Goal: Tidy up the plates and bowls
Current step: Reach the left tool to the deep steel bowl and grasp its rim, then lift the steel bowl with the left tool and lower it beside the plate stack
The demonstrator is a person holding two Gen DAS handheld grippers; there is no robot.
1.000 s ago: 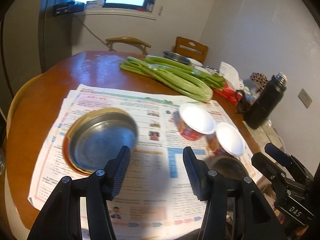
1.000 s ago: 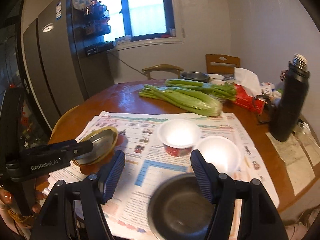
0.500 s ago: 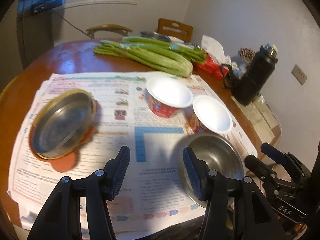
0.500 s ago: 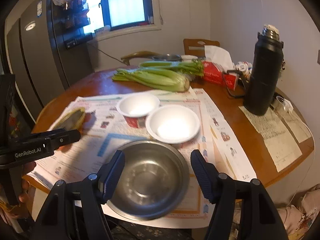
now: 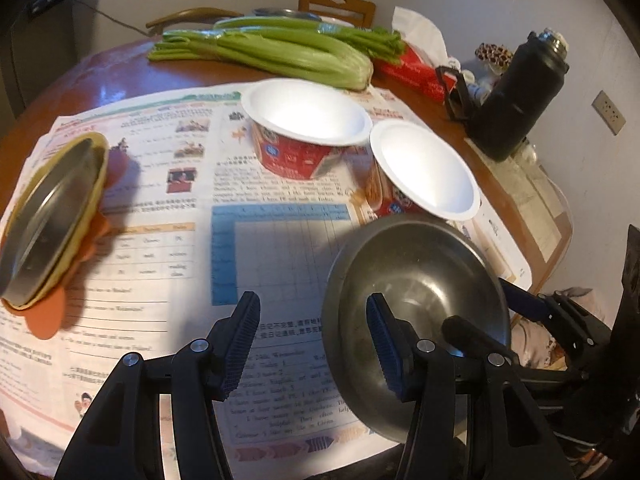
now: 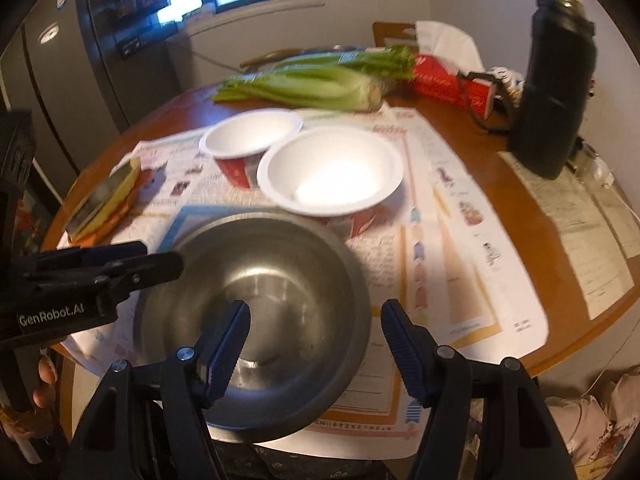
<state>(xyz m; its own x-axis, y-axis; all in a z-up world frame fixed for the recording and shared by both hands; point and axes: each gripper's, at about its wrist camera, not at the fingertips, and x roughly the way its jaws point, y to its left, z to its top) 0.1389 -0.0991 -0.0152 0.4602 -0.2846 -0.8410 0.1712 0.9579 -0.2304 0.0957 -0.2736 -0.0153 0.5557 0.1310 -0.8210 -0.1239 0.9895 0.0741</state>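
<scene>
A steel bowl [image 5: 420, 280] [image 6: 280, 272] stands on newspaper at the table's near edge. My left gripper [image 5: 314, 344] is open; its right finger hangs over the bowl's inside and its left finger over the paper, so the bowl's left rim lies between them. My right gripper [image 6: 316, 344] is open and straddles the bowl's right rim, untouched by either pad. Behind the steel bowl stand two white paper bowls with red sides [image 5: 308, 112] [image 5: 424, 168] [image 6: 252, 130] [image 6: 332, 168]. A metal plate on a yellow plate [image 5: 44, 220] [image 6: 102, 196] lies at the left.
Celery [image 5: 280, 48] lies across the back of the round wooden table [image 6: 560, 280]. A black flask [image 6: 556, 92] and a red tissue box [image 6: 448, 80] stand at the right. A dark fridge [image 6: 80, 60] stands behind at the left. Newspaper [image 5: 140, 280] covers the table's middle.
Both grippers have come down and closer to the table. The left one swung right, away from the metal plate, and the steel bowl now lies under both grippers.
</scene>
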